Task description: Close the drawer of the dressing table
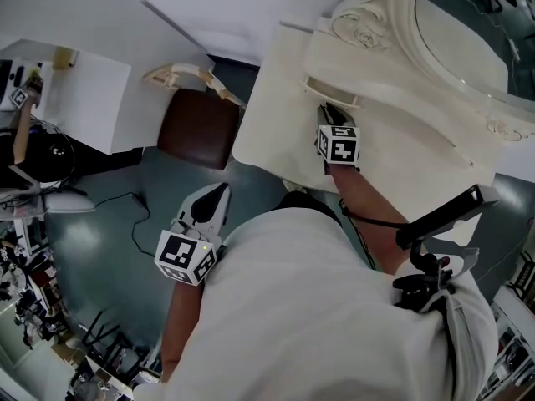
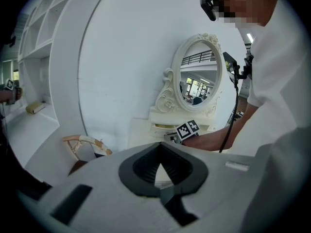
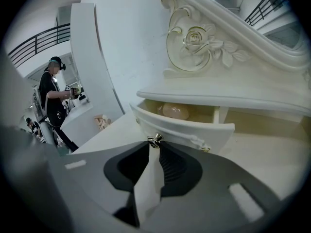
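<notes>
My right gripper's [image 3: 154, 148] jaws are clenched on the small metal knob [image 3: 155, 139] of the drawer [image 3: 182, 127]. The knob is caught at their very tips, at twelve o'clock in the right gripper view. Behind the jaws, the marker cube [image 1: 338, 144] sits at one o'clock from the centre of the head view. My bare right forearm [image 1: 368, 211] runs back from it toward five o'clock, across the dressing table [image 1: 418, 174]. This gripper tilts down toward the drawer front.

My left gripper's [image 2: 160, 148] jaws are closed tip to tip with nothing between them. It hangs off the table over the grey-green floor [image 1: 109, 257], at eight o'clock in the head view. Its nose points toward one o'clock, near a brown seat [image 1: 199, 128].

The drawer is cream with a curved front, and it stands pulled partly out from under a low shelf [image 3: 228, 93] at the foot of the oval mirror [image 1: 468, 32]. A pale pink rounded thing [image 3: 175, 111] lies inside it; I cannot tell what it is. A carved rose [image 3: 194, 40] sits above the shelf at twelve o'clock. The whole table stands against a white wall [image 2: 126, 57], at two o'clock in the head view.
</notes>
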The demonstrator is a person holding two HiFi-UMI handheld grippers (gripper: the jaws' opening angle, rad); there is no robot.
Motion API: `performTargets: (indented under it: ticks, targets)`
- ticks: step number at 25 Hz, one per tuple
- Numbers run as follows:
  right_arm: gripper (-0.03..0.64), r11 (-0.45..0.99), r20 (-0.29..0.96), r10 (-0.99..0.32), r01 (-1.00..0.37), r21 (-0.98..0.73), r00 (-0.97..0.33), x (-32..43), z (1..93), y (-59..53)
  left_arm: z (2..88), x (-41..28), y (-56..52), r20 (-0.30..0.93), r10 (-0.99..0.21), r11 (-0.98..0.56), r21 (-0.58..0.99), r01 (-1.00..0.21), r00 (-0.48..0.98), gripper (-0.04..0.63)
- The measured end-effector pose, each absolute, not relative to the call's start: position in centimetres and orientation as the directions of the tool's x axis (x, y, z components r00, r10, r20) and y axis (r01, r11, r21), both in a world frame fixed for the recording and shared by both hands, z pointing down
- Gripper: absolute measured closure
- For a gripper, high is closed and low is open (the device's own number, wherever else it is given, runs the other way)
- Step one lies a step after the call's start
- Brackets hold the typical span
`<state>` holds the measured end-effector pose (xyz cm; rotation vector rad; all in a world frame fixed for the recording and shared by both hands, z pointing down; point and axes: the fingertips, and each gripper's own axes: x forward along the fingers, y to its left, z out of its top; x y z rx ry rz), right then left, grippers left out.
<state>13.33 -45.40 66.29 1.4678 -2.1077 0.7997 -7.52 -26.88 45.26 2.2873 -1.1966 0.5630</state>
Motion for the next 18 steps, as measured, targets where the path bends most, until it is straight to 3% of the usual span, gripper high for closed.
performTargets:
  ticks: [18]
  targets:
    - [0.547,0.251,0.642,-0.704,-0.952,-0.174,-0.303,15.3,66.9,-50.0,46.1,-7.1,-29.8,0.564,-0.633,-0.489,0.239,-0.839,0.53,0.592]
